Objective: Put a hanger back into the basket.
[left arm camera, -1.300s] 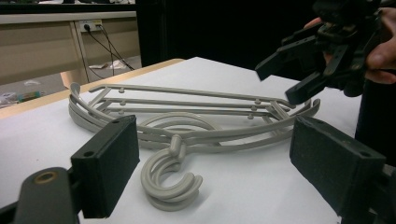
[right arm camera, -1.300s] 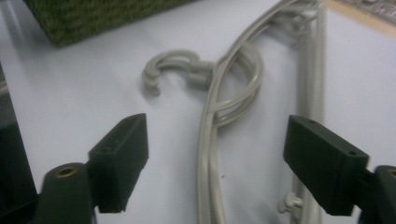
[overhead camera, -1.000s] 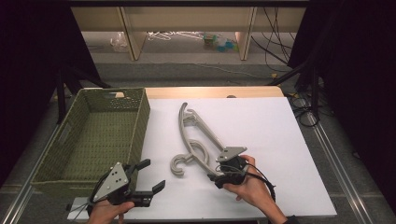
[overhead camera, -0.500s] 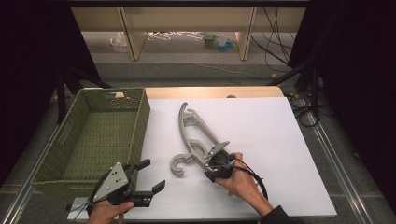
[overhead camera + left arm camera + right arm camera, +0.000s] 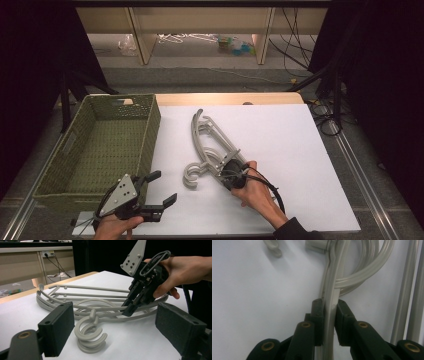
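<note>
A stack of grey plastic hangers (image 5: 207, 137) lies on the white table (image 5: 300, 160), hooks toward me. My right gripper (image 5: 227, 172) sits just right of the hooks (image 5: 90, 335), shut on one hanger's arm; in the right gripper view the grey arm (image 5: 332, 290) fills the narrow gap at the right gripper (image 5: 329, 312). From the left gripper view, the right gripper (image 5: 128, 310) tips down onto the hangers (image 5: 100, 307), a hand around it. My left gripper (image 5: 162, 187) hovers open at the table's front left, nothing in the left gripper (image 5: 117, 332).
A green woven basket (image 5: 150, 130) stands left of the white table, close to the left gripper. A wooden strip (image 5: 225, 98) edges the far side. Low shelves with clutter (image 5: 230, 42) lie beyond, and cables (image 5: 325, 115) hang at the far right.
The right gripper has slid left along the table onto the hanger stack and its jaws have come together on a hanger arm. The left gripper has stayed put.
</note>
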The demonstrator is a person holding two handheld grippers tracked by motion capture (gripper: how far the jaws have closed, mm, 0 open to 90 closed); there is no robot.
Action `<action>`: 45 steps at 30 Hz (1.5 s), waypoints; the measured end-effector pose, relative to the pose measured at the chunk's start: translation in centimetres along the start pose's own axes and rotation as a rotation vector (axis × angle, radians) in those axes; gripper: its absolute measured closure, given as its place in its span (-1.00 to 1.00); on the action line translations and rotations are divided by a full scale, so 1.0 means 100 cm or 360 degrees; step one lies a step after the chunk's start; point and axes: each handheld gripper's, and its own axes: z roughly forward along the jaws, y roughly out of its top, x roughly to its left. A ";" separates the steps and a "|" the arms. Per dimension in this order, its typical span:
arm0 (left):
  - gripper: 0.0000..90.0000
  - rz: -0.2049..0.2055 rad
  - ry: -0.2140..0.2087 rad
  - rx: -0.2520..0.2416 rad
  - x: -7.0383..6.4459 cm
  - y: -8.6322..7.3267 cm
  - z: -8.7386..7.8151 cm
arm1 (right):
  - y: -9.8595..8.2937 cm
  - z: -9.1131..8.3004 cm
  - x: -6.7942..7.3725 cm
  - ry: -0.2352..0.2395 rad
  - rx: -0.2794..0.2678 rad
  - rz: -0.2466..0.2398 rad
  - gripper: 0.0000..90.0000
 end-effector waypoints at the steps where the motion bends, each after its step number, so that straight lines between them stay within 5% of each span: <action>1: -0.65 0.0004 0.0002 0.0005 0.000 0.000 0.000 | 0.000 -0.003 0.000 0.0002 0.0000 -0.0001 0.76; 11: -0.65 0.0016 -0.0002 -0.0009 0.001 0.001 -0.001 | -0.001 -0.033 -0.009 -0.0098 -0.0034 -0.0050 0.83; 17: -0.65 0.0015 0.0004 0.0000 0.001 0.001 -0.001 | -0.004 -0.057 -0.018 -0.0160 -0.0139 -0.0091 0.84; 27: -0.65 0.0009 0.0013 -0.0004 0.001 0.001 -0.002 | -0.014 -0.093 -0.024 -0.0130 -0.0298 -0.0159 0.84; 34: -0.65 0.0025 0.0022 0.0011 -0.002 0.000 0.000 | -0.023 -0.114 -0.020 0.0057 -0.0417 -0.0191 0.84; 36: -0.65 0.0073 0.0034 0.0016 -0.003 0.000 0.002 | -0.025 -0.112 -0.016 0.0112 -0.0448 -0.0205 0.84; 45: -0.60 0.0190 -0.0001 0.0119 -0.014 0.003 0.029 | -0.034 -0.106 0.006 0.0347 -0.0417 -0.0348 0.84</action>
